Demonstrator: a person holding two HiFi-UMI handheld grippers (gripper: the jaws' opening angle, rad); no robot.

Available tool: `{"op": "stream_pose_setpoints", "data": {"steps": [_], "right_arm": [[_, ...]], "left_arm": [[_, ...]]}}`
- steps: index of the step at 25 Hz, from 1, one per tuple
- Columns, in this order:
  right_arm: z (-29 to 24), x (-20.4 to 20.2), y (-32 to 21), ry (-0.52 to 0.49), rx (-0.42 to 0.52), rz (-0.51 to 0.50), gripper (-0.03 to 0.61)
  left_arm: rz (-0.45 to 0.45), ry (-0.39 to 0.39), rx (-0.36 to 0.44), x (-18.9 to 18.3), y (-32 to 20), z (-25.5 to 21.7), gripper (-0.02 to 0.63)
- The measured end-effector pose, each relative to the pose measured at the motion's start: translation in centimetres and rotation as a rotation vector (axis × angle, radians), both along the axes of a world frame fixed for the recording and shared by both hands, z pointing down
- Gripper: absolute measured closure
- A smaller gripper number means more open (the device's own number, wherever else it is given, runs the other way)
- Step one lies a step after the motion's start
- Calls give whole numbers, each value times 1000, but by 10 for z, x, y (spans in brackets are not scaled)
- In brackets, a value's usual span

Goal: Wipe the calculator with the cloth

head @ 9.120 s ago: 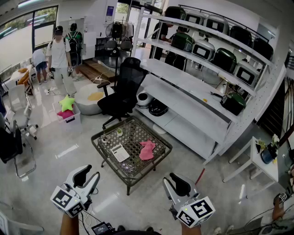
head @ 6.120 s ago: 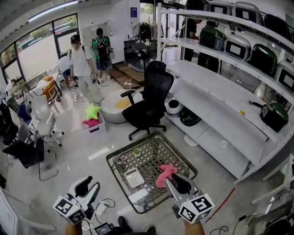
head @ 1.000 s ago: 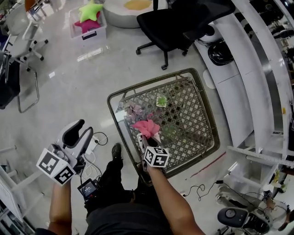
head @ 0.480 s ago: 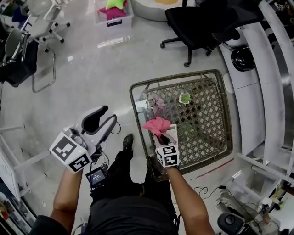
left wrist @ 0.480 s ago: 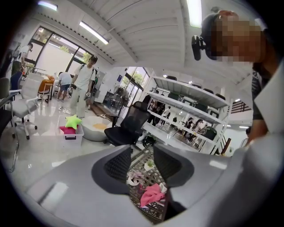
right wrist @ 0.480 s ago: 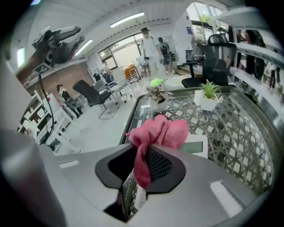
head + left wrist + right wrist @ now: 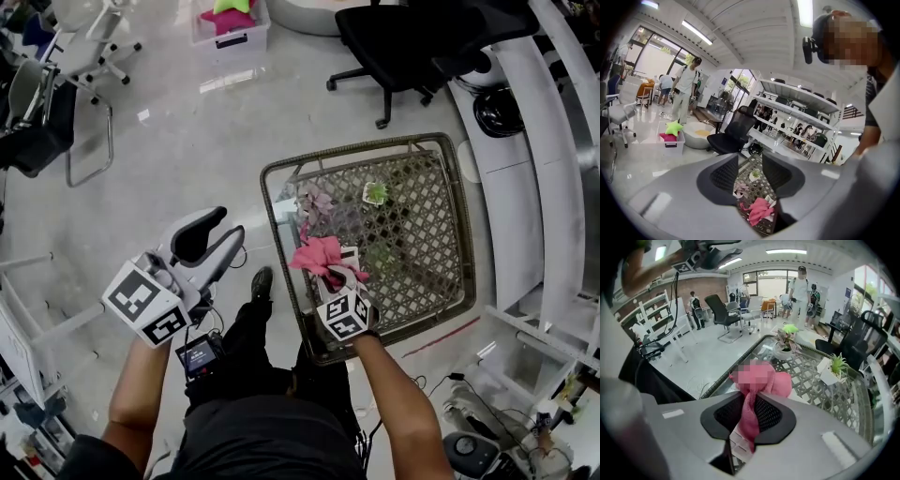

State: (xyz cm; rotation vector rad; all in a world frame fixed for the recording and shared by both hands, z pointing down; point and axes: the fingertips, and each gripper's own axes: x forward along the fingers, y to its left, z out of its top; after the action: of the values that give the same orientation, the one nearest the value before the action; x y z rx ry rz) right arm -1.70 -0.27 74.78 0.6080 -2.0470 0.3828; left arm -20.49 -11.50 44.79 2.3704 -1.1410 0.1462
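Grey plastic left gripper (image 7: 228,225) hangs over the floor, well left of the wicker lattice worktop (image 7: 422,216), its jaws spread with nothing between them. Rightward, the crumpled pink cloth (image 7: 317,255) rests on the flat white calculator (image 7: 352,255) by the worktop's near-left edge. The right gripper (image 7: 336,281), pointing steeply down, pinches a fold of it. The calculator lies directly beneath that gripper, its long axis seemingly running away from the person, so the right hand is nearer.
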Motion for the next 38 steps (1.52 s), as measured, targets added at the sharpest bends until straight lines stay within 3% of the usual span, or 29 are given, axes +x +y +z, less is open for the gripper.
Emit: {"op": "stream_pose_setpoints", "data": {"steps": [8,18,28,33,38], "right_arm": [[5,40,-13,65,35,50,514],[7,98,-38,101,23,273,515],[-2,112,-50,-11,-59,512,517],[-2,114,-51,-143,-176,756,517],[1,111,-50,-220,-227,894,517]], "left_arm": [[26,-8,-8,16,-4,2,445],[57,-10,-11,39,-5,6,445],[75,-12,-23,51,-12,12,445],[81,-13,-30,53,-13,12,445],[81,-15,-40,52,-17,20,445]]}}
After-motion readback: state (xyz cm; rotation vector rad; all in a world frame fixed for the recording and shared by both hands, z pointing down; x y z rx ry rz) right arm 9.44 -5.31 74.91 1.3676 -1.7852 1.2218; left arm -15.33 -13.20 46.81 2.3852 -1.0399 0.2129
